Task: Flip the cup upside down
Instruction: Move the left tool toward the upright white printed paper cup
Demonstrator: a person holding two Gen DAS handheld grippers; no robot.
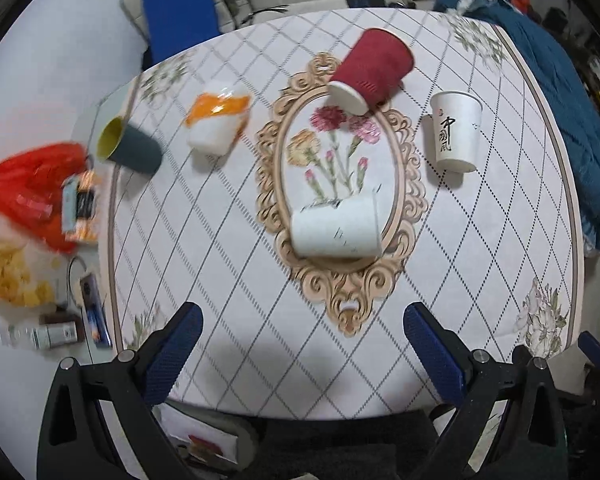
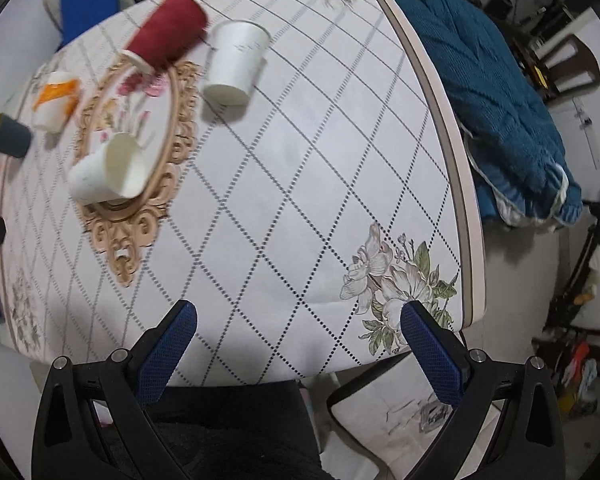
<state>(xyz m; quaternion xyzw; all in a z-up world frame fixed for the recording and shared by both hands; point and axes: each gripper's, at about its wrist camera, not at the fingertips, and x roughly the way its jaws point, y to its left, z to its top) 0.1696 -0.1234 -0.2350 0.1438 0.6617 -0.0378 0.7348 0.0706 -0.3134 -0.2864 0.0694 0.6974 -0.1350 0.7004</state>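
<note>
Several cups sit on the patterned tablecloth [image 1: 228,264]. A white paper cup [image 1: 336,229] lies on its side in the oval flower motif; it also shows in the right wrist view [image 2: 108,172]. A red ribbed cup [image 1: 374,68] lies on its side behind it. A white cup with black characters [image 1: 456,132] stands upright at the right. A white and orange cup [image 1: 218,118] and a dark grey cup with yellow inside [image 1: 130,146] lie at the left. My left gripper [image 1: 302,344] is open and empty, near the table's front edge. My right gripper [image 2: 298,340] is open and empty, over the front right corner.
A blue blanket [image 2: 492,72] hangs over the table's right edge. A red bag [image 1: 32,188], snack packets and small bottles [image 1: 48,334] lie left of the table. A blue chair back [image 1: 180,8] stands behind. A chair with white cushion [image 2: 400,412] is below the front edge.
</note>
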